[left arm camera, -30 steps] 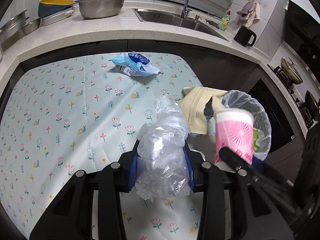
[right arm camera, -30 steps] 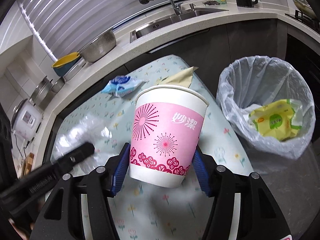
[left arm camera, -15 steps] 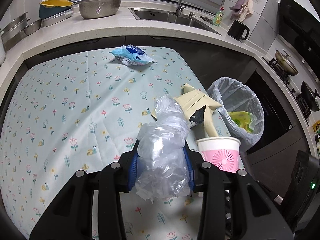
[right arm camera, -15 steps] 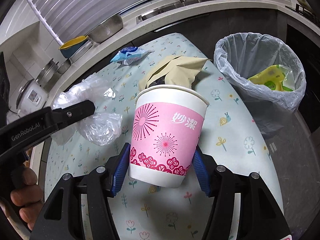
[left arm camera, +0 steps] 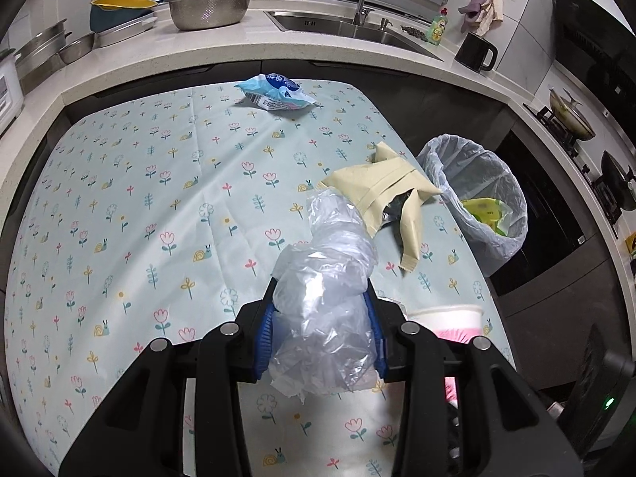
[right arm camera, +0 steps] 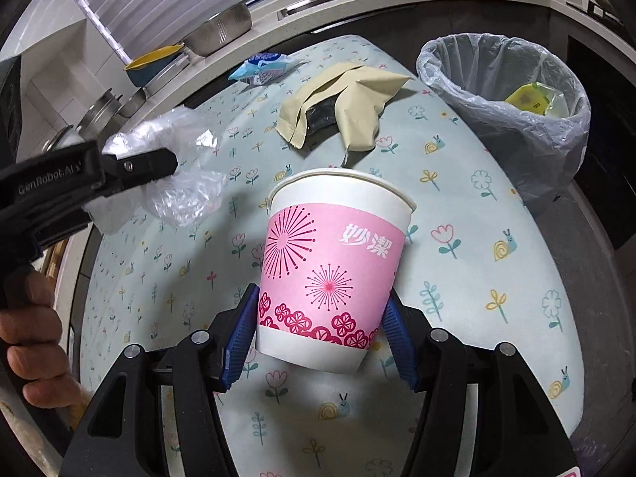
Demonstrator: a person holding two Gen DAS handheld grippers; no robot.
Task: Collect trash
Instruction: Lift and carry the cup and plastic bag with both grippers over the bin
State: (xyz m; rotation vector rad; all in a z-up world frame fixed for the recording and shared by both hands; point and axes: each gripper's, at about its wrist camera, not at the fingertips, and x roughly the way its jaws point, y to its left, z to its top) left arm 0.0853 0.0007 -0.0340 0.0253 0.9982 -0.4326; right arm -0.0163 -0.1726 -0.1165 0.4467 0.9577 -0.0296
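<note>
We hold a crumpled clear bag (left arm camera: pixel 322 310) in our left gripper (left arm camera: pixel 321 332), its blue pads (left arm camera: pixel 265 334) pressed into both sides of the plastic. The bag bulges up past the fingers and hangs over the flowered desk (left arm camera: pixel 159 198).

Our right gripper (right arm camera: pixel 318 334) is clamped on a pink and white cup (right arm camera: pixel 334 266), with the blue pads (right arm camera: pixel 238 338) squeezing its lower part. The cup is upright, slightly tilted, and lifted off the desk. In the left wrist view its rim (left arm camera: pixel 445 312) shows just right of the left gripper.

In the right wrist view the left gripper (right arm camera: pixel 139 167) reaches in from the left with the bag (right arm camera: pixel 179 198), and a hand (right arm camera: pixel 31 342) grips its handle at the near left.

On the desk, a beige wrapper (left arm camera: pixel 389 198) lies near the right edge, with something dark showing through its torn middle. A blue packet (left arm camera: pixel 274 93) lies at the far edge, well apart from the wrapper.

The bin (right arm camera: pixel 505 119), lined with a clear bag, stands just off the desk's right edge, beside the wrapper. A yellow packet (right arm camera: pixel 528 97) lies inside it.

Beyond the desk runs a counter with a sink (left arm camera: pixel 338 26), a steel colander (left arm camera: pixel 208 10) and a black mug (left arm camera: pixel 475 53).
</note>
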